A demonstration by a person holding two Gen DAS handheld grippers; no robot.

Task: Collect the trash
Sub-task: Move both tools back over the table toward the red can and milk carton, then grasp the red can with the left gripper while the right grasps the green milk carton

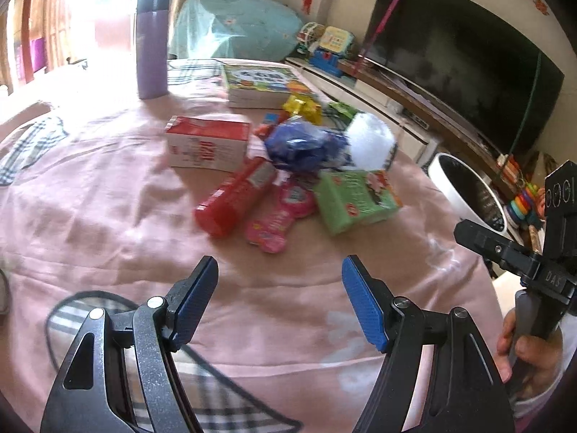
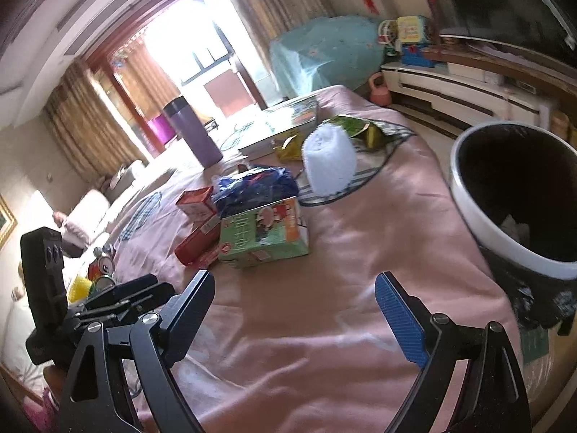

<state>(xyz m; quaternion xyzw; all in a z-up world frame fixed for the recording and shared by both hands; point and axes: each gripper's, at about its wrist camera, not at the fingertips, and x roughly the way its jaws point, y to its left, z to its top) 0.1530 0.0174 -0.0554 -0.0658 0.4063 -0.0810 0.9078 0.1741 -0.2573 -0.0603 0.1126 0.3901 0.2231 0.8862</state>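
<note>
A heap of trash lies on the pink cloth: a red-and-white carton (image 1: 207,142), a red bottle (image 1: 232,198), a pink wrapper (image 1: 277,216), a green carton (image 1: 355,202), a crumpled blue bag (image 1: 303,144) and a white wad (image 1: 369,140). My left gripper (image 1: 279,303) is open and empty, short of the heap. My right gripper (image 2: 292,317) is open and empty; the green carton (image 2: 265,229), blue bag (image 2: 256,186) and white wad (image 2: 328,164) lie ahead of it. A white-rimmed bin (image 2: 519,195) lined with a black bag stands to its right, also in the left wrist view (image 1: 465,187).
A purple flask (image 1: 152,47) and a stack of books (image 1: 259,84) stand behind the heap, with yellow and green wrappers (image 1: 306,106) nearby. A TV (image 1: 458,61) on a low cabinet runs along the right. Cans (image 2: 102,267) lie at the left of the right wrist view.
</note>
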